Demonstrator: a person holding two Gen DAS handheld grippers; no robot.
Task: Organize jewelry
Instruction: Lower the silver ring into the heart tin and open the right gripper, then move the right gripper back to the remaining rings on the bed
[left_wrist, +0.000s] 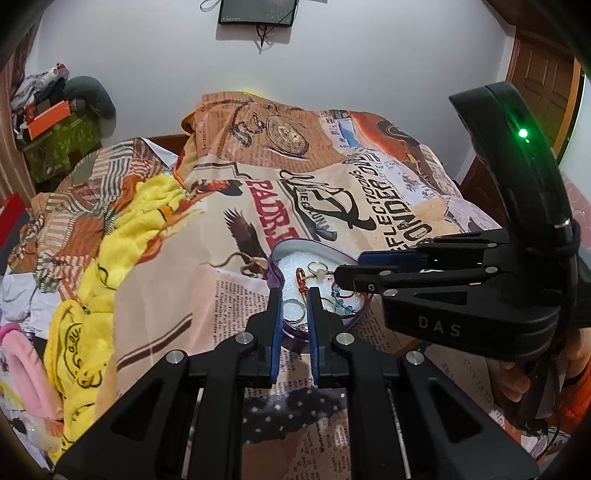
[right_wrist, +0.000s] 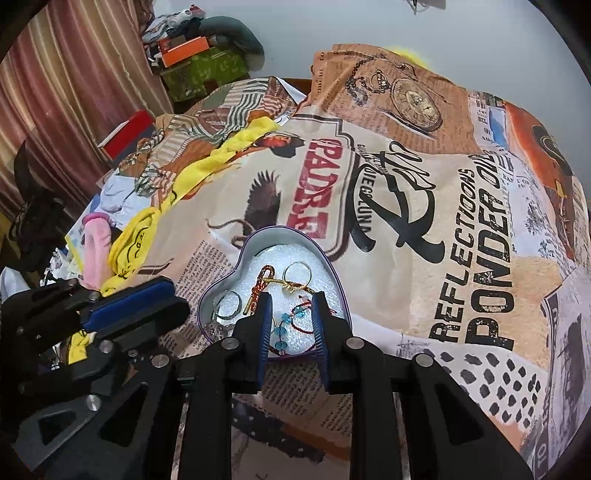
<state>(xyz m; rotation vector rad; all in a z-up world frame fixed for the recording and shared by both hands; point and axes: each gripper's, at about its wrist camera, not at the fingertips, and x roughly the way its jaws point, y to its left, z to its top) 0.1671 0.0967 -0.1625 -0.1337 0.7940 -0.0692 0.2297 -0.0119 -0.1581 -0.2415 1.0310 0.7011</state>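
Observation:
A purple heart-shaped tin (left_wrist: 276, 271) (right_wrist: 334, 275) with white foam lining lies on the printed bedspread. It holds a silver ring (left_wrist: 294, 311) (right_wrist: 229, 304), a gold ring (left_wrist: 314, 266) (right_wrist: 296, 273), a red cord piece (right_wrist: 258, 286) and a blue bead bracelet (left_wrist: 341, 304) (right_wrist: 283, 325). My left gripper (left_wrist: 294, 295) is open, its fingers straddling the tin's near rim and the silver ring. My right gripper (right_wrist: 291, 301) is open and empty, hovering over the bead bracelet. In the left view the right gripper (left_wrist: 341, 273) comes in from the right.
The bedspread (right_wrist: 461, 229) has a newspaper print. A yellow blanket (left_wrist: 110, 266), a pink cloth (left_wrist: 26, 369) and crumpled bedding lie at the left. Boxes and clothes (right_wrist: 195, 55) are stacked by the curtain. A wooden door (left_wrist: 543, 85) stands at the right.

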